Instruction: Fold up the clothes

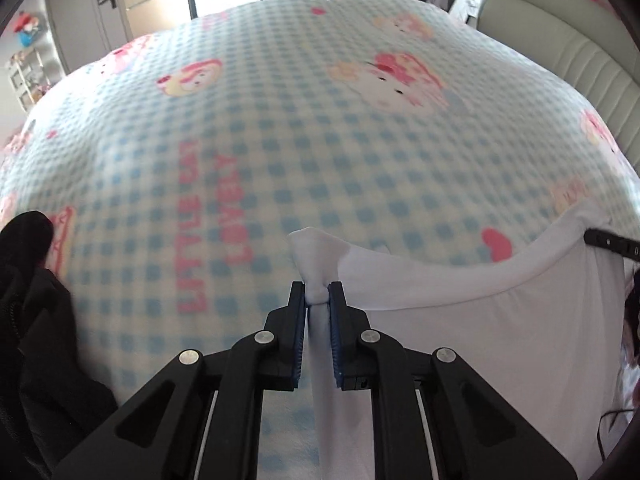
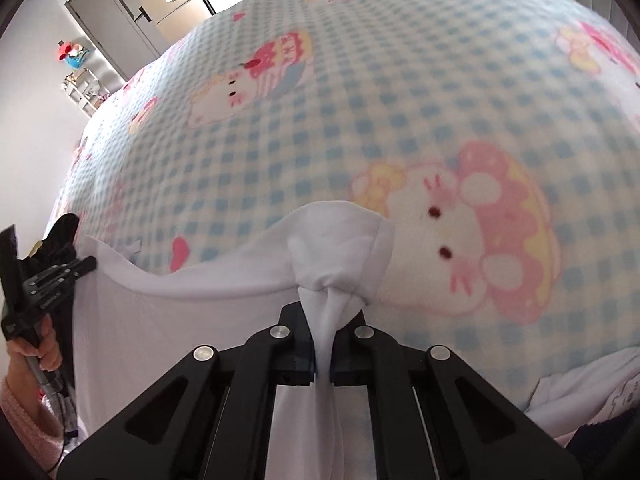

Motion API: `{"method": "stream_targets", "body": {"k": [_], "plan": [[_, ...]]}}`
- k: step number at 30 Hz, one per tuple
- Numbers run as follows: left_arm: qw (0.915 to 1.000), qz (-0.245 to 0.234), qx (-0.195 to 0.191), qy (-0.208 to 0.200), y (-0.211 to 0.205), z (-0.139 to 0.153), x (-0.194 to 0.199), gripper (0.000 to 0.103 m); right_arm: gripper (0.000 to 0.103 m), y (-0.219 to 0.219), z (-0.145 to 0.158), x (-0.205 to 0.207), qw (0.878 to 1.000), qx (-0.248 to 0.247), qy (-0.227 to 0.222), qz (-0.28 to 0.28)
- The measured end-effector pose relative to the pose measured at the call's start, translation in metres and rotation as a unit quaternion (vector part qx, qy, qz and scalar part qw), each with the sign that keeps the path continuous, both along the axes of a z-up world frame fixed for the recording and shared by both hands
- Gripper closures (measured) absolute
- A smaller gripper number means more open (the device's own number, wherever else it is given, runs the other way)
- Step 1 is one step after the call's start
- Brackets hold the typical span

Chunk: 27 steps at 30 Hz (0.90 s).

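Holding a white garment stretched between us, we have both tools clamped on its upper edge. Our left gripper pinches a bunched corner of the cloth between its blue pads, and a knob of fabric pokes out above the fingers. Our right gripper is closed on another gathered wad of the same garment, which hangs down between its black arms. The edge sags in a curve from one grip to the other, above a blue checked blanket printed with pink cartoon cats. A black garment lies at the blanket's left side.
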State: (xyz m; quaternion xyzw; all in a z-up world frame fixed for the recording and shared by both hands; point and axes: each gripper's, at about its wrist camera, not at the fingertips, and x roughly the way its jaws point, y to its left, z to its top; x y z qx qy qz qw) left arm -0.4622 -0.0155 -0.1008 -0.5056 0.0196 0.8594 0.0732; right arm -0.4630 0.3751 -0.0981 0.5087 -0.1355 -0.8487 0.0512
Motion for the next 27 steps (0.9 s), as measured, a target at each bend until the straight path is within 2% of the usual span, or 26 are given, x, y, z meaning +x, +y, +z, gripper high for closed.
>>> {"method": "stream_targets", "body": {"k": [2, 4, 6, 7, 8, 9, 10, 13, 14, 16, 20, 23, 27], "plan": [[0.9999, 0.012, 0.001, -0.011, -0.004, -0.007, -0.007, 0.091, 0.101, 0.001, -0.004, -0.003, 1.000, -0.005, 0.003, -0.010], [0.9995, 0.025, 0.002, -0.021, -0.007, -0.014, -0.013, 0.090, 0.100, 0.003, -0.022, -0.012, 1.000, -0.004, -0.026, -0.016], [0.9988, 0.026, -0.010, -0.040, -0.007, -0.026, -0.017, 0.083, 0.094, 0.002, -0.044, -0.018, 0.998, -0.002, -0.065, -0.017], [0.9981, 0.021, -0.023, -0.053, -0.005, -0.035, -0.018, 0.076, 0.093, 0.002, -0.048, -0.020, 0.997, -0.005, -0.070, -0.018], [0.9970, 0.015, -0.036, -0.066, -0.003, -0.043, -0.018, 0.075, 0.090, 0.004, -0.042, -0.018, 0.997, -0.012, -0.067, -0.024], [0.9977, 0.013, -0.034, -0.057, -0.002, -0.033, -0.010, 0.073, 0.088, 0.006, -0.035, -0.017, 0.997, -0.019, -0.064, -0.031], [0.9984, 0.011, -0.031, -0.047, -0.002, -0.021, -0.002, 0.071, 0.081, 0.008, -0.028, -0.015, 0.997, -0.027, -0.060, -0.038], [0.9996, 0.005, -0.023, -0.016, -0.002, 0.013, 0.023, 0.069, 0.064, 0.005, 0.001, 0.002, 0.997, -0.041, -0.062, -0.006], [0.9998, 0.003, -0.020, -0.006, -0.002, 0.025, 0.032, 0.066, 0.064, 0.004, 0.010, 0.008, 0.997, -0.045, -0.063, 0.006], [0.9998, -0.001, -0.015, 0.015, -0.002, 0.048, 0.049, 0.064, 0.064, -0.002, 0.034, 0.033, 0.998, -0.020, -0.052, 0.037], [0.9985, -0.050, 0.003, 0.024, 0.019, 0.070, 0.114, 0.060, 0.064, -0.009, 0.069, 0.100, 0.998, -0.035, -0.032, 0.052], [0.9985, -0.047, 0.019, 0.022, 0.028, 0.062, 0.167, 0.056, 0.064, -0.030, 0.077, 0.156, 0.997, -0.053, -0.029, 0.057], [0.9981, -0.043, 0.040, 0.020, 0.040, 0.050, 0.239, 0.056, 0.064, -0.071, 0.074, 0.239, 0.995, -0.047, -0.024, 0.080]]}}
